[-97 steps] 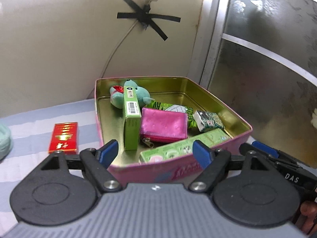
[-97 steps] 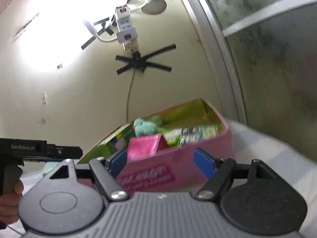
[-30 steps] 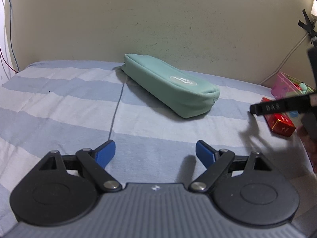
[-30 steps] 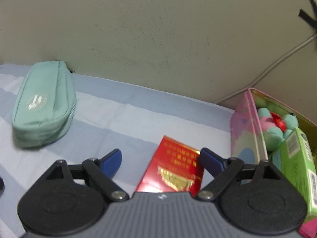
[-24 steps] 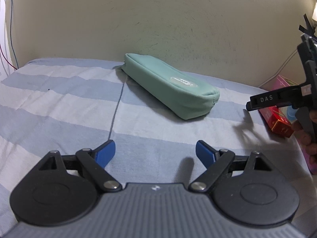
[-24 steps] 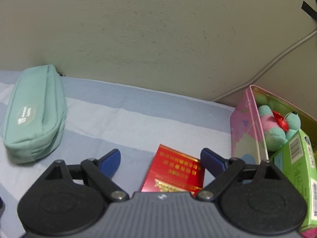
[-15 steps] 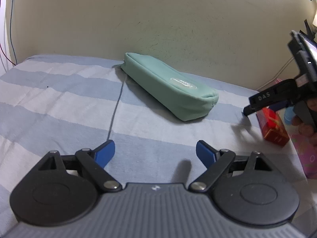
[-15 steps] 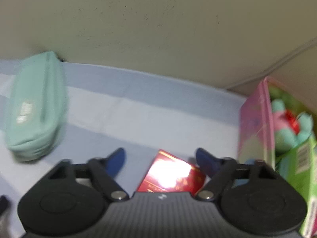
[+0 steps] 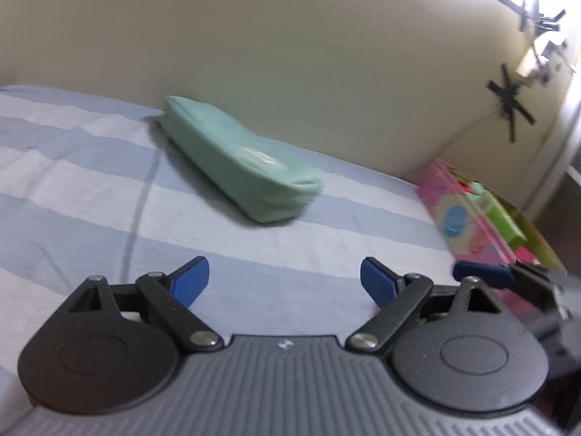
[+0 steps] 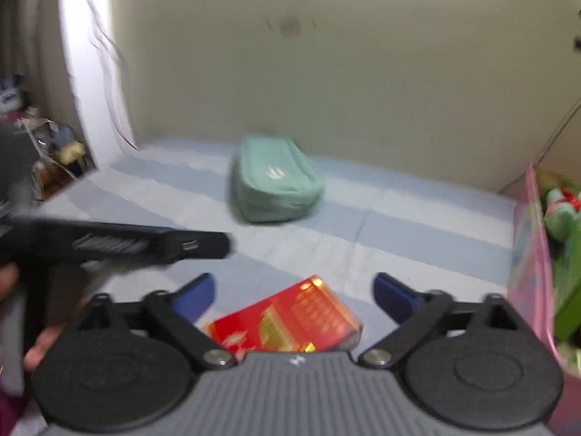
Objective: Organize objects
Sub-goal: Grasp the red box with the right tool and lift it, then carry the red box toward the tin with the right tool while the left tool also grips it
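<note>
Below, the red packet [image 10: 287,321] lies flat, long axis slanting up-right.

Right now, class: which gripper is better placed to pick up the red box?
Right gripper: the red box lies between its open jaws. Left gripper faces bare striped cloth.

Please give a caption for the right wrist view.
Open right gripper above red box, mint pouch behind, pink tin at right.
</note>
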`<state>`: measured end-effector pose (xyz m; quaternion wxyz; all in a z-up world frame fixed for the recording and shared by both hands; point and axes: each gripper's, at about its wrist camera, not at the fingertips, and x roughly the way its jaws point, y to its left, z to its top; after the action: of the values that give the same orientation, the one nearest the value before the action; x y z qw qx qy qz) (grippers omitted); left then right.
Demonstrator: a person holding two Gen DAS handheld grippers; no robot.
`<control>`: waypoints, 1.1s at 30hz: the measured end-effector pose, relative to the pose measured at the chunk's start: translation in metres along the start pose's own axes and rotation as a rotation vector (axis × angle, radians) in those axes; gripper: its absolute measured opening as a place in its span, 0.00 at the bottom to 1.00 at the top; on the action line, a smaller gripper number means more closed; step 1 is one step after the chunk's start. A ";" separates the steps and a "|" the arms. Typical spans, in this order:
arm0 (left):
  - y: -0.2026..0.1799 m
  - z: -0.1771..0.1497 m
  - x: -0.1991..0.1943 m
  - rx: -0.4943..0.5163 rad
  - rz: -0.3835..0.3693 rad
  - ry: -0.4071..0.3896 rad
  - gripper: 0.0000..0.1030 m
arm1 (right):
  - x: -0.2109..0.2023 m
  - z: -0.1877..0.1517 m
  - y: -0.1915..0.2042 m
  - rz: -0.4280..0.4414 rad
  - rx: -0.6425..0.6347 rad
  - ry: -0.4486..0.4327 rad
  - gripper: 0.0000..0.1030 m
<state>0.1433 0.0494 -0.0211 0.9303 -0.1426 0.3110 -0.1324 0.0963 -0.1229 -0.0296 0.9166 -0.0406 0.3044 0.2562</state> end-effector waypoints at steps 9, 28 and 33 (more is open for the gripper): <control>-0.025 -0.015 0.013 0.041 -0.190 0.081 0.86 | 0.014 -0.032 0.005 -0.041 -0.071 0.099 1.00; -0.077 -0.021 0.009 0.161 -0.207 0.092 0.61 | -0.008 -0.039 -0.004 0.031 0.062 -0.082 0.60; -0.121 0.004 -0.009 0.218 -0.273 0.034 0.61 | -0.053 -0.035 -0.017 -0.049 0.041 -0.248 0.60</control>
<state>0.1199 -0.0593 0.0285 0.9082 -0.0795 0.2881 -0.2929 0.0496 -0.1692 -0.0283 0.9538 0.0027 0.1929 0.2304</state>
